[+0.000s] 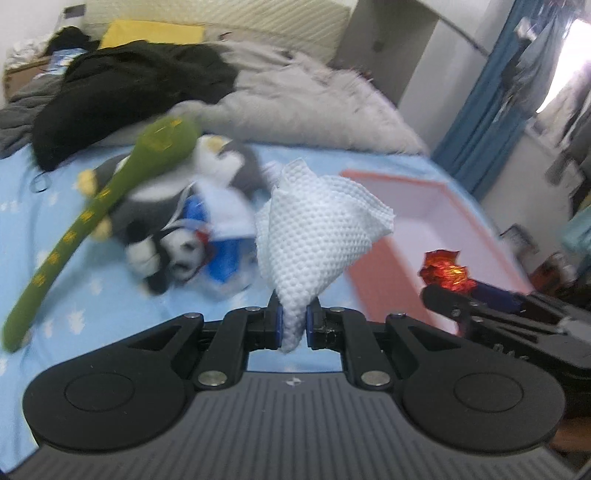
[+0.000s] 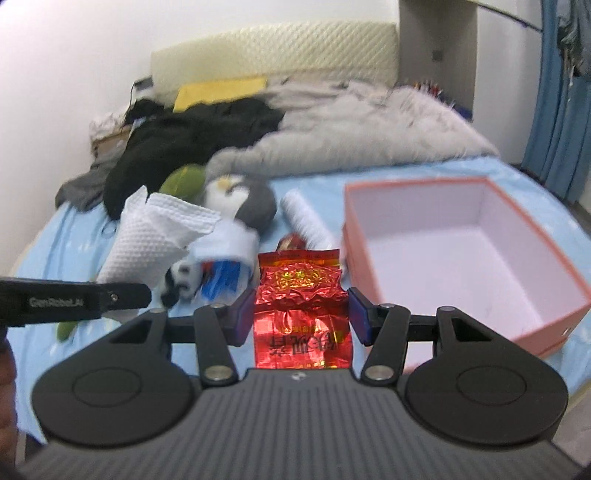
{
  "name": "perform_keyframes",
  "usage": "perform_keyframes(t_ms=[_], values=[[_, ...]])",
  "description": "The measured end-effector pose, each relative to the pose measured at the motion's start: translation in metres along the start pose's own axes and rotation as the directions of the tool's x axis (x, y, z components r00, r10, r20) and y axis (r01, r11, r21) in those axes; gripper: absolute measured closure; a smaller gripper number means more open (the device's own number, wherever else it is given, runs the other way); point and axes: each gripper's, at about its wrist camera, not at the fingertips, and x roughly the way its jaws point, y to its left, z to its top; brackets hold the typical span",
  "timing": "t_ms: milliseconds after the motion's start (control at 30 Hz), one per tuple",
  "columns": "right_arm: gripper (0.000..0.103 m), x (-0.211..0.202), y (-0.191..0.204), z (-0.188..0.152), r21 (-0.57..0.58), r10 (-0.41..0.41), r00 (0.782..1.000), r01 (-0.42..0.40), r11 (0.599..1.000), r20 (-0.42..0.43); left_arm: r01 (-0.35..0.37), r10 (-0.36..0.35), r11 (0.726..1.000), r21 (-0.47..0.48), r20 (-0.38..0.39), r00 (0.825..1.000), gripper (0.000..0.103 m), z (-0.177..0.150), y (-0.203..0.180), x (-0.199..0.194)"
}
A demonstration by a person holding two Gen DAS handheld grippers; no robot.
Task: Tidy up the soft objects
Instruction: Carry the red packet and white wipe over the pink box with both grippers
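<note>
My left gripper (image 1: 294,320) is shut on a white textured cloth (image 1: 317,236), which stands up from the jaws above the blue bed sheet (image 1: 92,295); the same white cloth (image 2: 151,236) shows in the right wrist view. My right gripper (image 2: 301,314) is shut on a red foil packet (image 2: 301,310), also seen as the red packet (image 1: 445,271) at the right of the left wrist view. A penguin plush (image 1: 225,162), a panda plush (image 1: 173,254) and a long green plush (image 1: 110,192) lie on the sheet to the left. An open pink box (image 2: 461,251) sits at the right.
A black garment (image 1: 129,96), a grey fluffy blanket (image 1: 306,103) and a yellow pillow (image 1: 151,33) lie at the bed's far end. A second red packet (image 2: 291,242) and a white roll (image 2: 306,218) lie beside the box. Blue curtains (image 1: 476,110) hang at the right.
</note>
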Motion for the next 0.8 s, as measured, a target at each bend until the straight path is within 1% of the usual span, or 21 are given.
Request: perform_keyframes(t_ms=[167, 233, 300, 333, 433, 500, 633, 800], values=[[0.047, -0.017, -0.018, 0.039, -0.001, -0.036, 0.997, 0.036, 0.999, 0.074, 0.044, -0.046, 0.998, 0.040, 0.060, 0.997, 0.089, 0.041, -0.033, -0.009], [0.047, -0.022, -0.027, 0.052, -0.004, -0.052, 0.993, 0.053, 0.999, 0.102, 0.068, -0.072, 0.997, 0.047, 0.071, 0.995, 0.089, 0.054, -0.044, -0.008], [0.047, -0.024, -0.038, 0.064, 0.001, -0.085, 0.989, 0.086, 0.996, 0.122, 0.125, -0.126, 0.992, 0.031, 0.047, 0.991, 0.089, 0.068, -0.057, -0.002], [0.047, -0.025, -0.044, 0.069, 0.012, -0.090, 0.988, 0.090, 0.996, 0.124, 0.153, -0.153, 0.988, 0.026, 0.033, 0.988, 0.089, 0.076, -0.064, 0.003], [0.047, -0.024, -0.065, 0.080, 0.033, -0.097, 0.988, 0.094, 0.995, 0.118, 0.182, -0.183, 0.982, 0.044, 0.018, 0.983, 0.089, 0.094, -0.086, 0.015], [0.047, -0.021, -0.079, 0.082, 0.053, -0.117, 0.987, 0.112, 0.992, 0.108, 0.186, -0.187, 0.980, 0.071, 0.006, 0.982, 0.089, 0.101, -0.104, 0.027], [0.047, -0.009, -0.112, 0.079, 0.099, -0.152, 0.987, 0.147, 0.984, 0.050, 0.204, -0.197, 0.971, 0.123, -0.065, 0.978, 0.089, 0.107, -0.139, 0.063], [0.047, 0.028, -0.156, 0.067, 0.155, -0.177, 0.982, 0.185, 0.970, -0.069, 0.214, -0.185, 0.961, 0.176, -0.168, 0.968, 0.089, 0.099, -0.172, 0.117]])
